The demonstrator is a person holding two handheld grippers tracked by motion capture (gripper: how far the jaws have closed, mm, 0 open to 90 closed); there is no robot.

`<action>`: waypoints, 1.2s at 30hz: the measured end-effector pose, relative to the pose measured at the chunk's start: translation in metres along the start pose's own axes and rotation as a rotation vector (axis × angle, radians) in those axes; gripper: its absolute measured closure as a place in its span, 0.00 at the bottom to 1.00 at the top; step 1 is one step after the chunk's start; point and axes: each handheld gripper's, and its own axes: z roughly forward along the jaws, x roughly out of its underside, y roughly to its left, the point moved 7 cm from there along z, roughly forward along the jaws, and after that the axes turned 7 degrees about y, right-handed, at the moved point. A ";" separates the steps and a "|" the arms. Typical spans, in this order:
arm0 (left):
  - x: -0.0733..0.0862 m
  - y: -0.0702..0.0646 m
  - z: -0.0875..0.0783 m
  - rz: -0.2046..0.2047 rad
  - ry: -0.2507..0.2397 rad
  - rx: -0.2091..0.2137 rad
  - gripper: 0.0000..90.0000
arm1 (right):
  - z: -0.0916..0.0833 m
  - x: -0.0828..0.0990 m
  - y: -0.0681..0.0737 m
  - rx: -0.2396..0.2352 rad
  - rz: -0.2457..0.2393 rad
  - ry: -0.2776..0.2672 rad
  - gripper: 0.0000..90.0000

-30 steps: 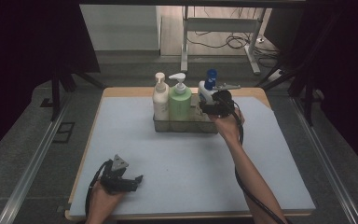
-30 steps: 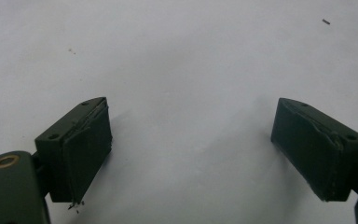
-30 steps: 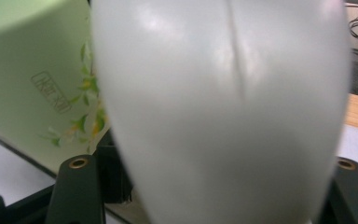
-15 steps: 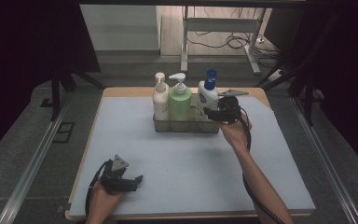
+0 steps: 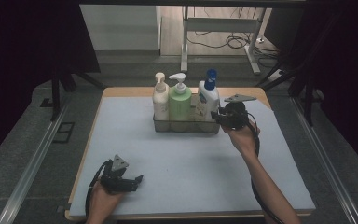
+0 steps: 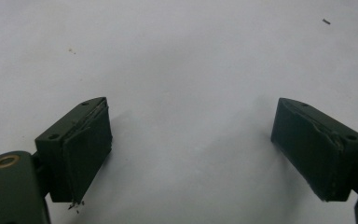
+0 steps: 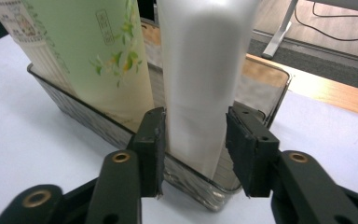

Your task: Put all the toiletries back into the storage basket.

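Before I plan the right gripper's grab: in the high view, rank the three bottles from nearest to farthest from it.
1. Blue-capped white bottle, right end of the tray, beside the right gripper.
2. Green pump bottle, middle.
3. Cream pump bottle, left end.

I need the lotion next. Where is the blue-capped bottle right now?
In the high view the blue-capped bottle stands at the right end of the tray, beside the green bottle, with the right gripper at it.

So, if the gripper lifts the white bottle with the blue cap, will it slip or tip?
The white bottle looks smooth and glossy, so it may slip. It is tall and narrow, thus probably tippy once above the clear tray. The right gripper sits low on it, so it may lean.
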 end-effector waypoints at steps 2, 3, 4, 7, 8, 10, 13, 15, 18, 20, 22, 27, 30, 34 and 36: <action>0.000 0.000 0.000 0.000 0.000 0.000 0.14 | -0.001 0.002 -0.002 0.006 0.000 0.004 0.71; 0.000 0.000 0.000 0.000 0.000 0.000 0.14 | -0.002 0.004 -0.003 0.007 0.001 0.008 0.73; 0.000 0.000 0.000 0.000 0.000 -0.001 0.14 | -0.002 0.005 -0.005 0.009 0.004 0.013 0.74; 0.000 0.000 0.000 0.000 0.000 -0.001 0.14 | -0.004 0.007 -0.012 0.024 0.030 0.011 0.83; 0.000 0.000 0.000 0.000 0.000 0.000 0.14 | -0.004 0.008 -0.014 0.025 0.038 0.016 0.86; 0.000 0.000 0.000 0.000 0.000 0.000 0.14 | -0.002 0.008 -0.018 0.022 0.049 0.023 0.91; 0.000 0.000 0.000 0.000 0.000 -0.001 0.14 | -0.001 0.007 -0.024 0.021 0.064 0.021 0.99; 0.000 0.000 0.000 0.000 0.000 0.000 0.14 | 0.003 0.005 -0.029 0.030 0.068 0.024 0.99; 0.000 0.000 0.000 0.000 0.000 0.000 0.14 | 0.009 0.004 -0.033 0.048 0.070 0.031 0.99; 0.000 0.000 0.000 0.000 0.000 0.000 0.14 | 0.014 0.003 -0.036 0.059 0.066 0.034 0.99; 0.000 0.000 0.000 -0.001 0.000 -0.001 0.14 | 0.019 0.001 -0.039 0.071 0.069 0.038 0.99; 0.000 0.000 0.000 0.000 0.000 0.000 0.14 | 0.027 -0.003 -0.044 0.070 0.081 0.039 0.99; 0.000 0.000 0.000 -0.001 0.000 0.000 0.14 | 0.033 -0.005 -0.045 0.052 0.100 0.034 0.99; 0.000 0.000 0.000 0.000 0.000 -0.001 0.14 | 0.044 -0.006 -0.045 0.053 0.110 0.036 0.99; 0.000 0.000 0.000 -0.001 0.000 0.000 0.14 | 0.048 -0.007 -0.045 0.043 0.126 0.034 0.99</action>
